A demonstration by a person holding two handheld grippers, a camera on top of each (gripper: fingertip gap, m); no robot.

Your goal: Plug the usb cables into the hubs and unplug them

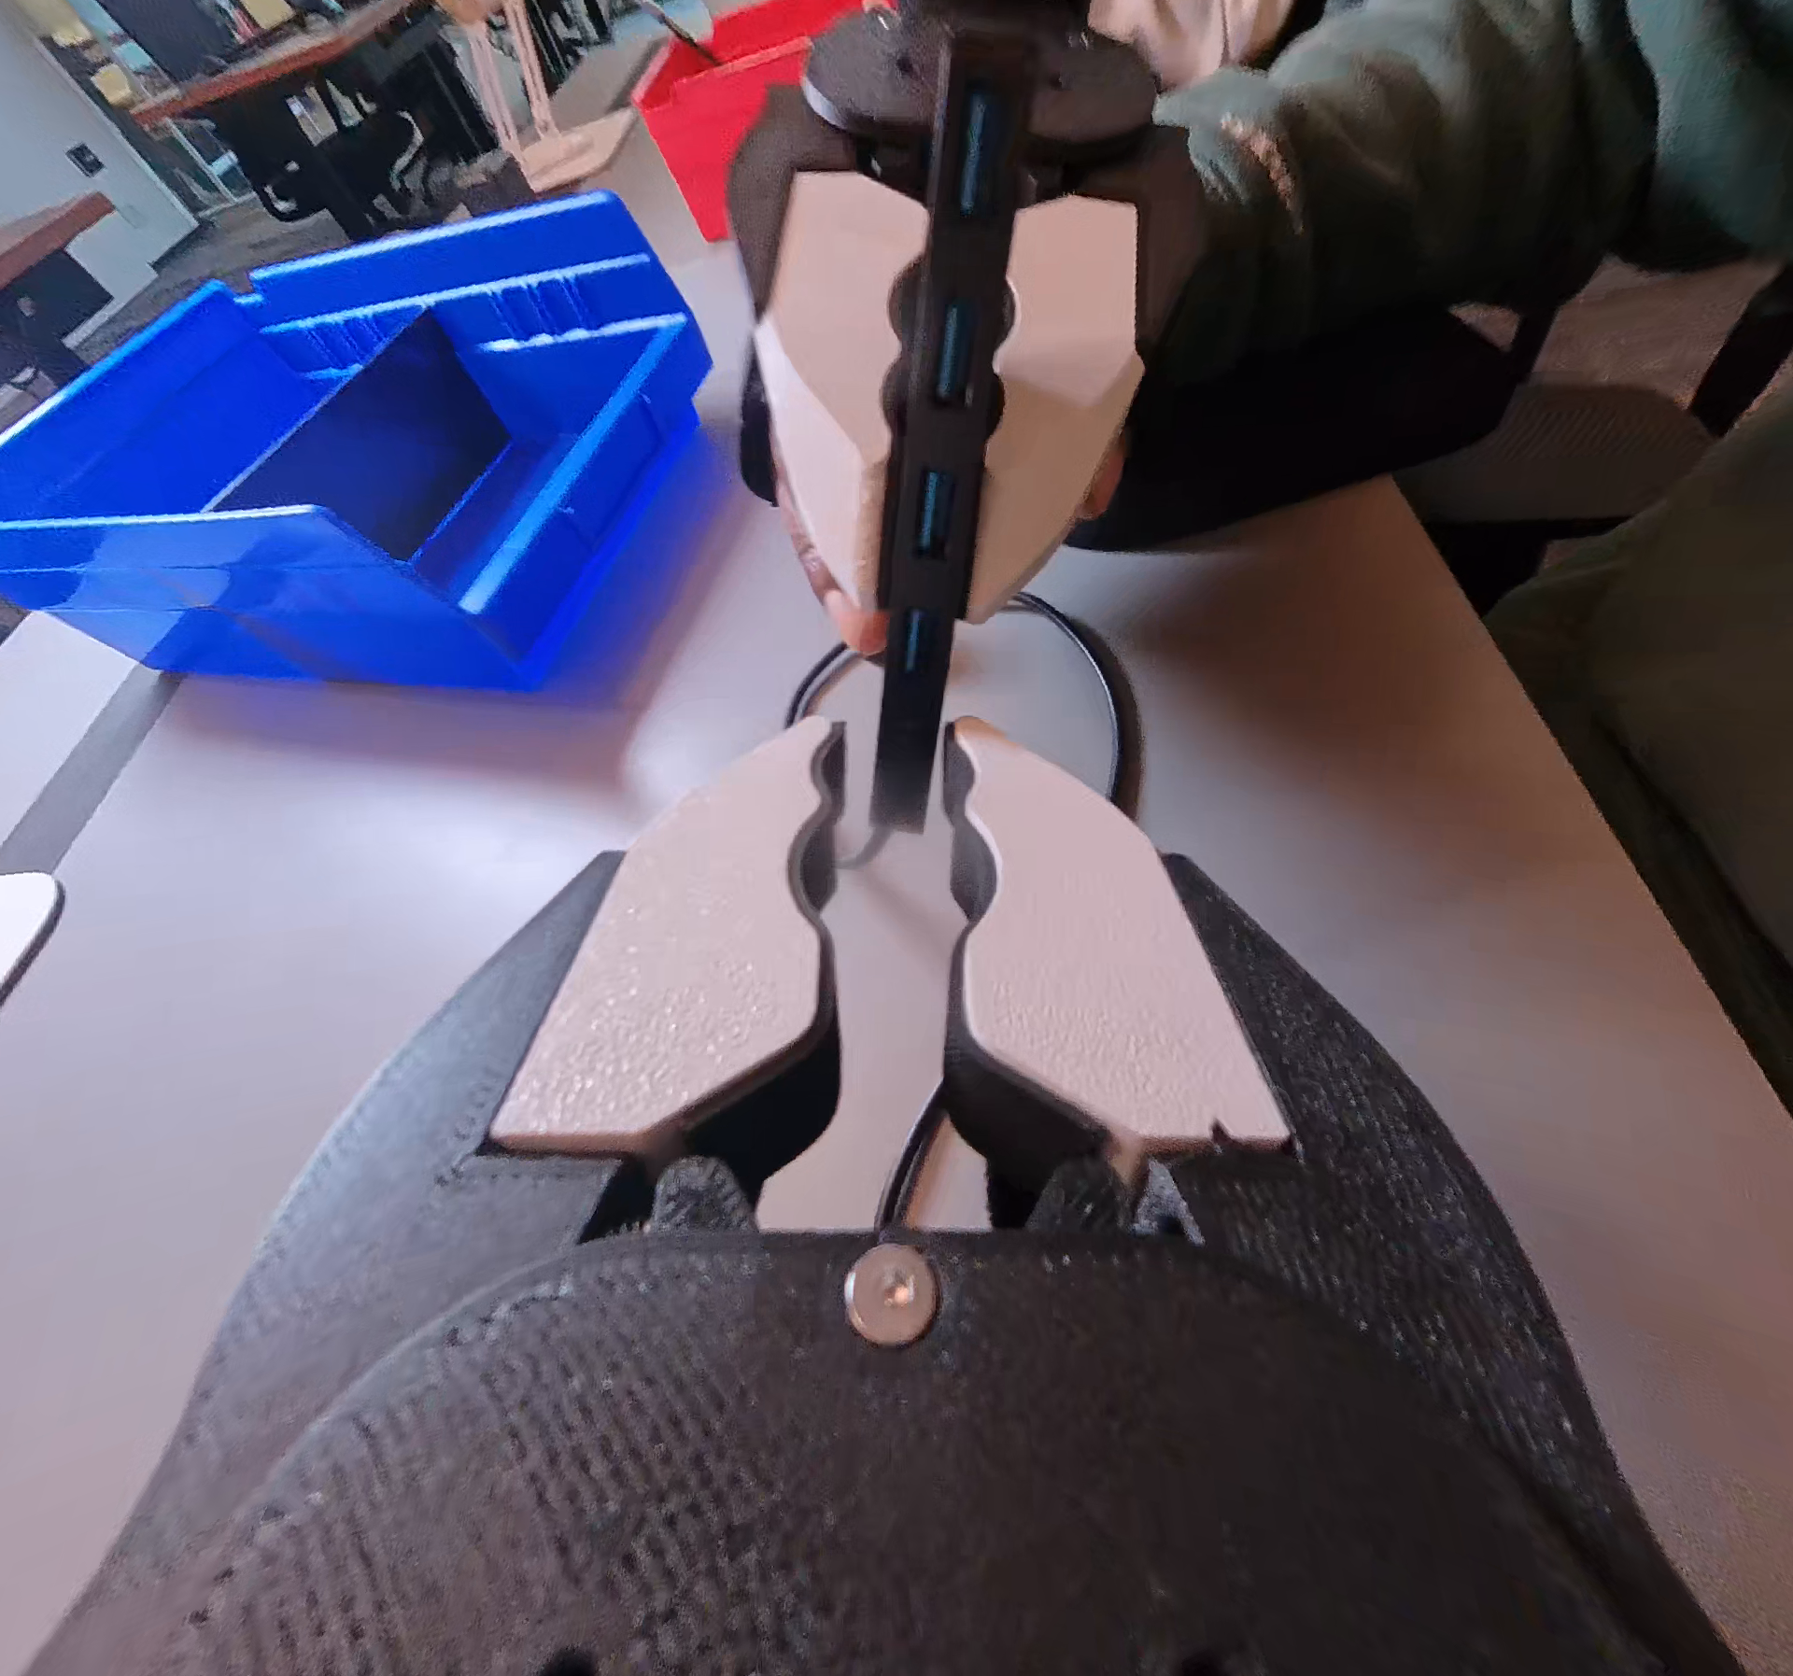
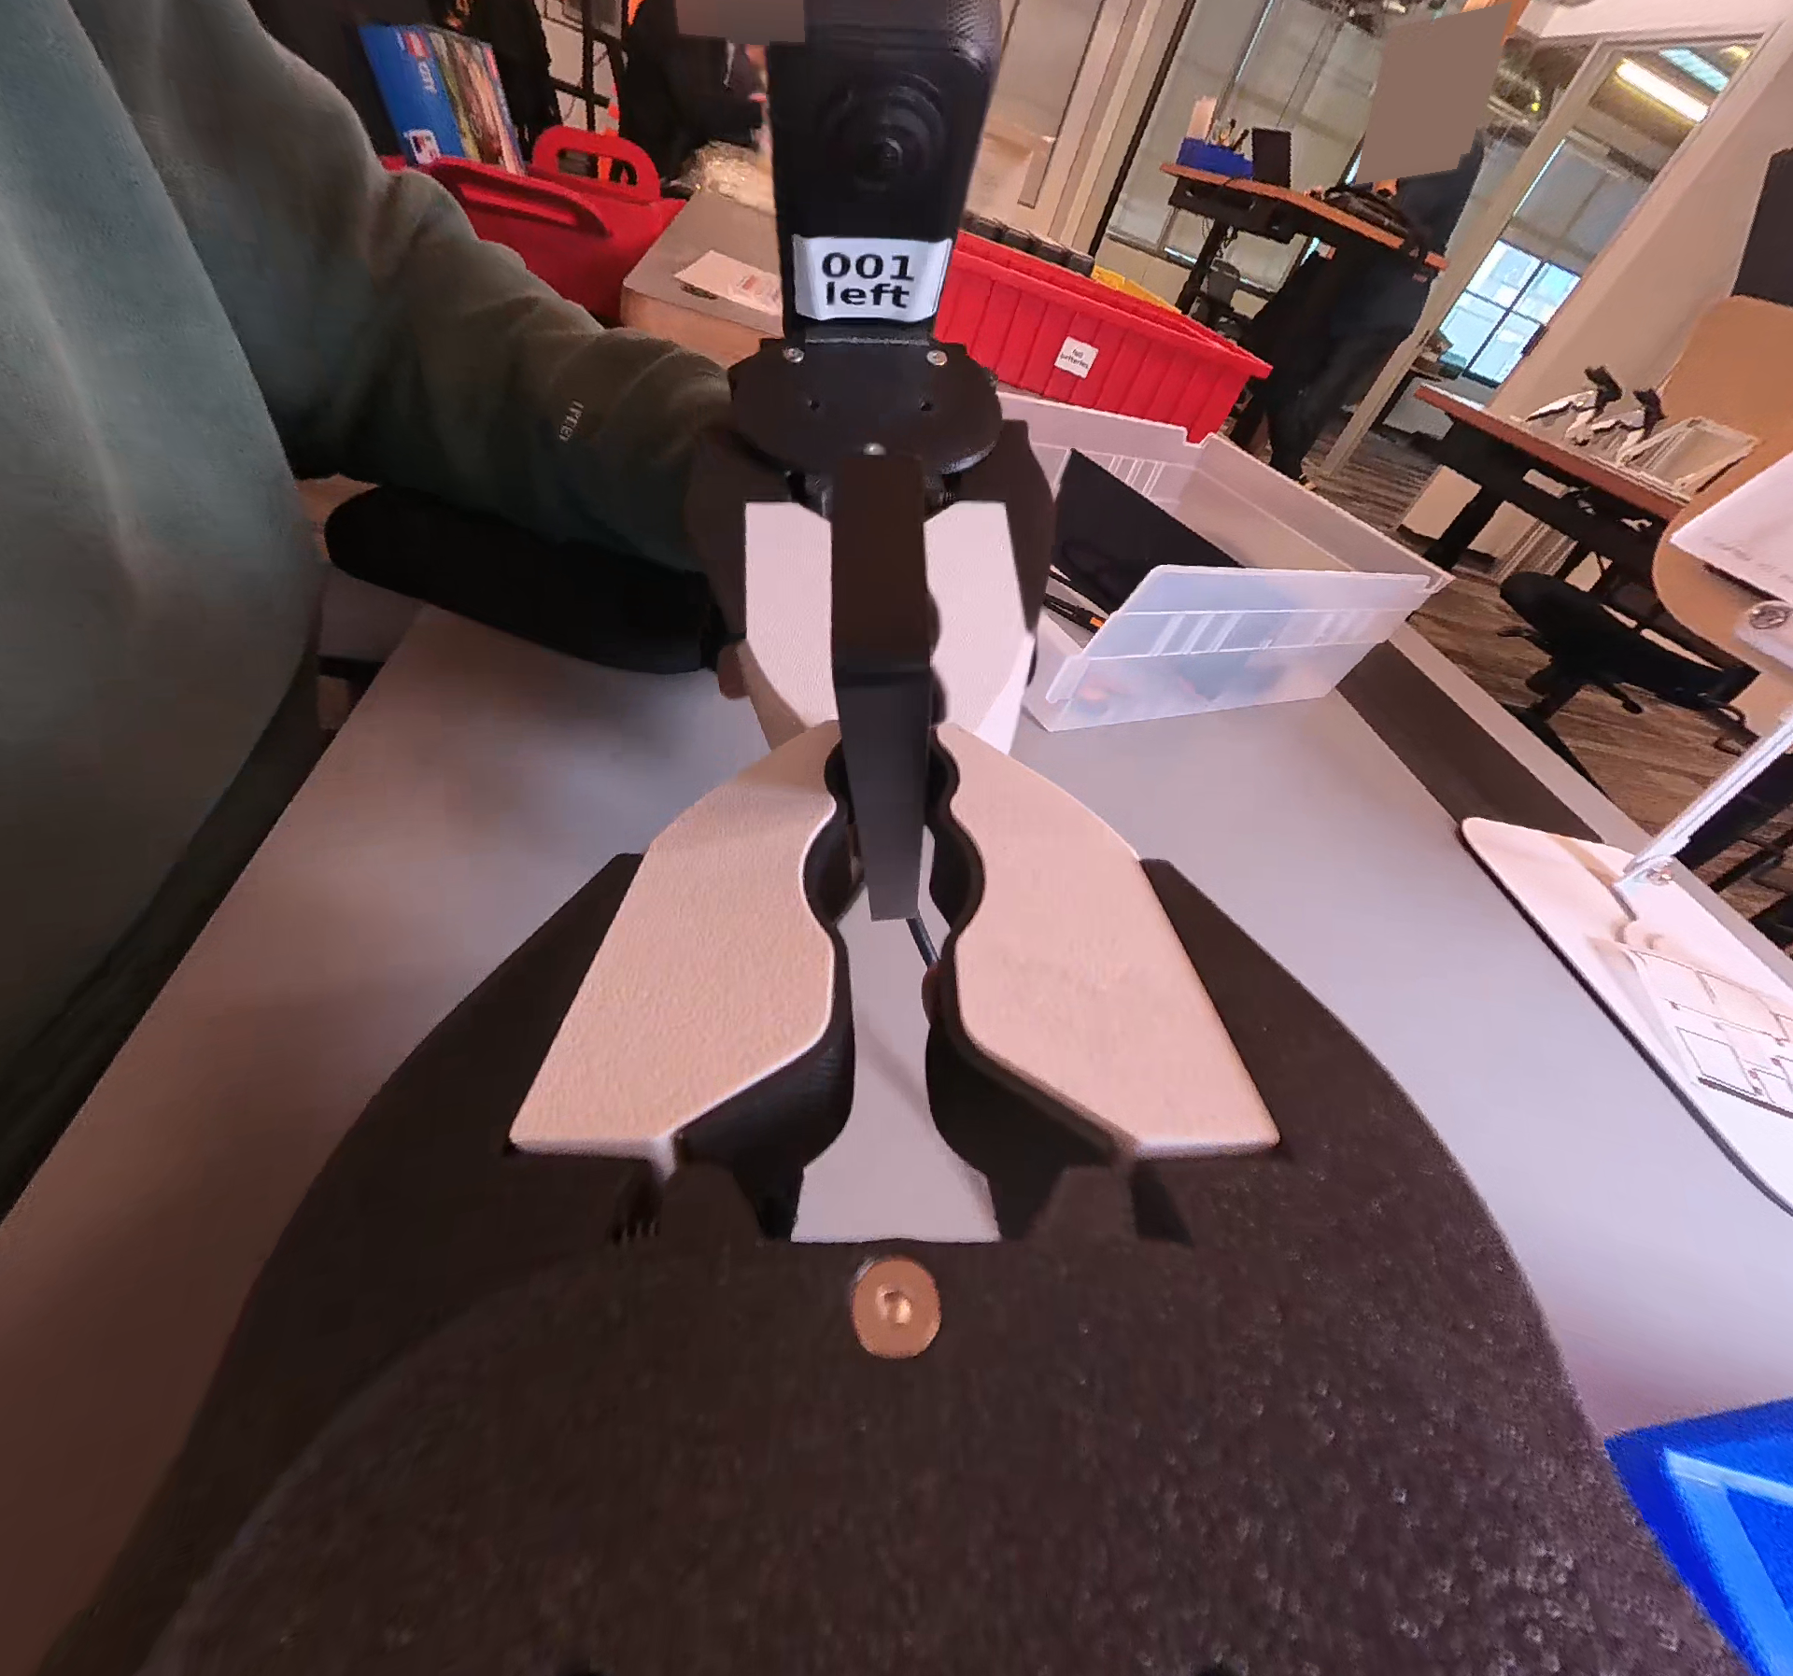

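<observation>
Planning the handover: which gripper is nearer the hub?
Right. The right gripper is clamped on the hub mid-length; the left gripper has open fingers flanking its cable end, not touching.

Both tongs have white, grainy fingers [image 1: 679, 941] with wavy black inner edges, set in a black textured body with one silver screw [image 1: 891, 1292]. The left tongs [image 2: 878, 659] carry a black camera [image 2: 888, 126] and white label [image 2: 866, 276]. The sleeve [image 2: 291, 291] is grey-green.
</observation>
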